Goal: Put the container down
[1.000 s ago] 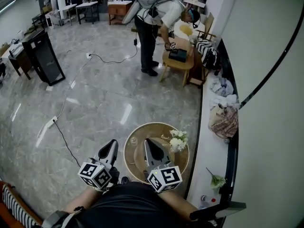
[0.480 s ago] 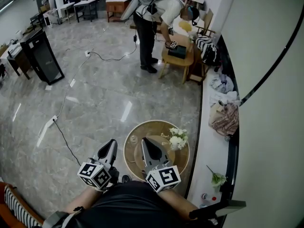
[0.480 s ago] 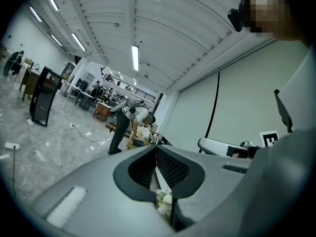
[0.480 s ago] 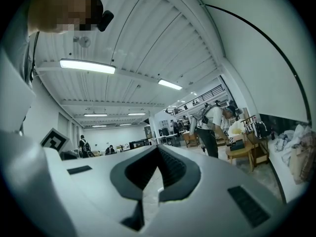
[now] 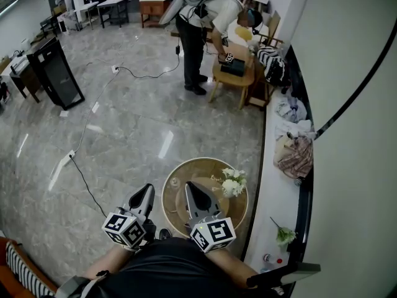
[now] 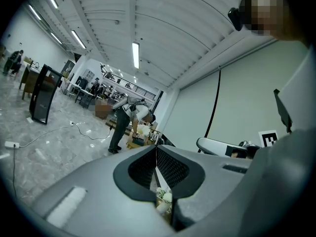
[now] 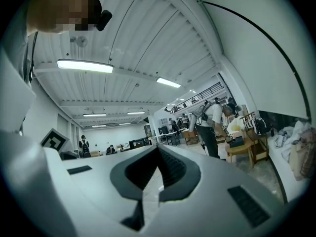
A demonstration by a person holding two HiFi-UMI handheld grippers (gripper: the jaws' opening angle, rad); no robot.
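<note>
A round wooden table (image 5: 239, 211) stands just ahead of me in the head view. On it are a bunch of white flowers (image 5: 232, 183) at the right and a small clear container (image 5: 175, 183) at the left edge. My left gripper (image 5: 147, 191) hangs over the floor just left of the table, shut and empty. My right gripper (image 5: 188, 187) is over the table's left half, also shut with nothing in it. In the left gripper view the jaws (image 6: 156, 148) meet at the tips, and the flowers (image 6: 163, 200) show below them. The right gripper view shows its jaws (image 7: 158, 150) closed too.
A person (image 5: 200, 23) bends over a small wooden table (image 5: 234, 79) at the back. A cable with a power strip (image 5: 67, 161) runs over the grey floor. A white ledge (image 5: 273, 191) with clothes (image 5: 293, 156) lines the right wall. A black cabinet (image 5: 57, 73) stands far left.
Both grippers stay shut and almost still; the view has shifted only slightly.
</note>
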